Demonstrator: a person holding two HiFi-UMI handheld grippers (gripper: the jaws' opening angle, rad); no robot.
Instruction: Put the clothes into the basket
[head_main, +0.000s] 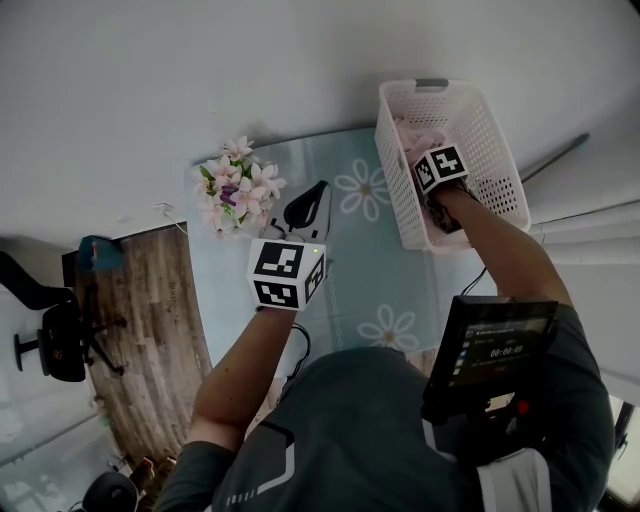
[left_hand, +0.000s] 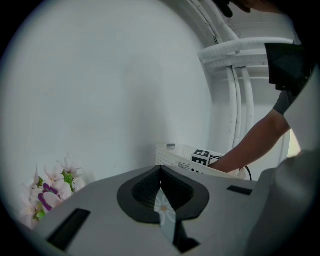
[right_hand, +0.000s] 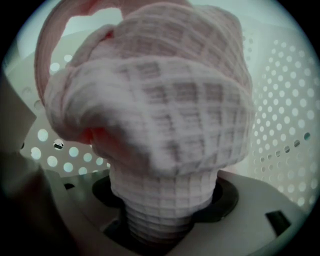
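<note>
A pink waffle-knit cloth (right_hand: 165, 100) fills the right gripper view, bunched into a narrow neck between the jaws. My right gripper (right_hand: 160, 210) is shut on it. In the head view that gripper (head_main: 432, 160) reaches down inside the white perforated basket (head_main: 500, 165), with pink cloth (head_main: 410, 135) showing beside its marker cube. The basket's holed wall (right_hand: 282, 125) stands close behind the cloth. My left gripper (head_main: 312, 205) hovers over the table left of the basket, shut with nothing in it (left_hand: 161, 172). From there the basket (left_hand: 172, 152) shows further off.
A bunch of pink and white flowers (head_main: 235, 185) stands at the table's left edge, close to my left gripper. The pale blue table top with daisy prints (head_main: 375, 285) runs toward the person. A white wall is behind it. An office chair (head_main: 55, 340) stands on the wooden floor at left.
</note>
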